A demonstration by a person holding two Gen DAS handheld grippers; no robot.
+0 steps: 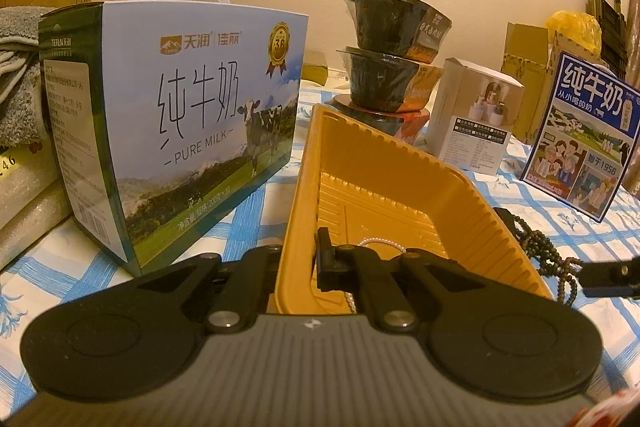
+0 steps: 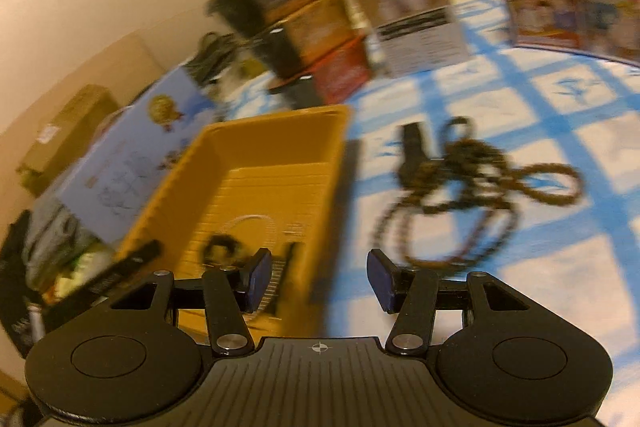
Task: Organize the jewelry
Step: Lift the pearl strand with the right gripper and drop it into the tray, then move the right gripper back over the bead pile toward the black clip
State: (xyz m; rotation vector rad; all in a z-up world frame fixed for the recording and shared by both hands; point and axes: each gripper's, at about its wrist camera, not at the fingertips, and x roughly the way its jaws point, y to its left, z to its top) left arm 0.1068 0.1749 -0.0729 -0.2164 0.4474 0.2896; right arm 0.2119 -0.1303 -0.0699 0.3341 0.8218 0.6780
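Observation:
My left gripper is shut on the near left wall of a yellow plastic tray, one finger outside and one inside. A thin pearl string lies on the tray floor. A tangle of dark wooden beads rests on the cloth right of the tray. In the blurred right wrist view my right gripper stands open over the tray's right rim, nothing between its blue pads. A dark bracelet lies in the tray near them. The dark beads lie ahead to the right.
A blue-checked cloth covers the table. A pure-milk carton stands close to the tray's left. Stacked black bowls, a white box and a blue milk box stand behind. Cardboard boxes line the wall.

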